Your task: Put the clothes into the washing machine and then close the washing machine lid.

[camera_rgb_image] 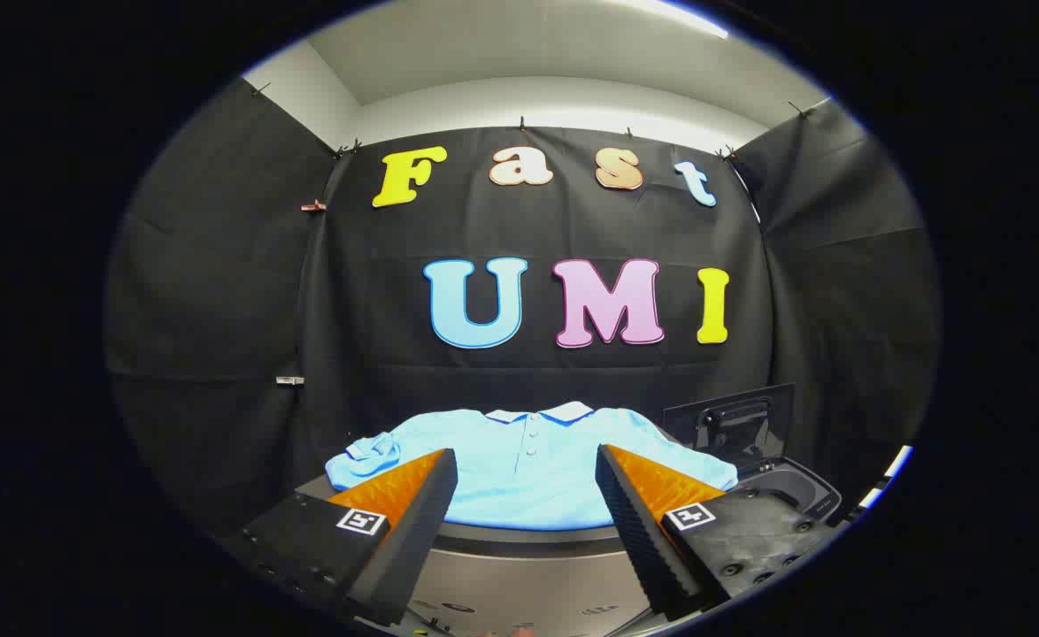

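Note:
A light blue polo shirt (519, 473) with a white collar lies spread flat on the table, just ahead of my fingers and showing between them. My gripper (527, 462) is open, its two fingers wide apart with nothing held. Right of the shirt, beyond my right finger, stands the dark washing machine (789, 487) with its lid (732, 416) raised upright.
The table edge (528, 541) runs below the shirt, near the fingers' base. Black cloth walls close the booth at the back and both sides, close behind the shirt and the machine.

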Available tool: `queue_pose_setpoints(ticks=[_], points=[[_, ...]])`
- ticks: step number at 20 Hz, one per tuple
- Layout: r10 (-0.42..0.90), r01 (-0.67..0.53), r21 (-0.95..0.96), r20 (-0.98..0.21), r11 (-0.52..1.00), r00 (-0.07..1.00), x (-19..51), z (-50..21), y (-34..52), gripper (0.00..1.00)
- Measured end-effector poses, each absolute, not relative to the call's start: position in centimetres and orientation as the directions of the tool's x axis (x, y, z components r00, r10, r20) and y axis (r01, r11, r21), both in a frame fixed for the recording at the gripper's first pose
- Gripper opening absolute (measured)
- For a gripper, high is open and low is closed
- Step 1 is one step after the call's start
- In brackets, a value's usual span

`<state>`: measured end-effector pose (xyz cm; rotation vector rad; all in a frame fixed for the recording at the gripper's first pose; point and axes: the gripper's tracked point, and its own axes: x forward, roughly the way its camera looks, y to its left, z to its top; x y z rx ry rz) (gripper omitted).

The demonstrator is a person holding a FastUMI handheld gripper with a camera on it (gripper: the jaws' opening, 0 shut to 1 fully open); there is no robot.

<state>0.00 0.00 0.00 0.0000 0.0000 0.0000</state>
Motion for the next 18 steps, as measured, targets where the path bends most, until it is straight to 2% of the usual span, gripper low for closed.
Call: queue_pose_setpoints(ticks=[18], points=[[-0.01, 0.01, -0.004, -0.01, 1.0, 1.0, 0.23, -0.09, 0.11, 0.98]])
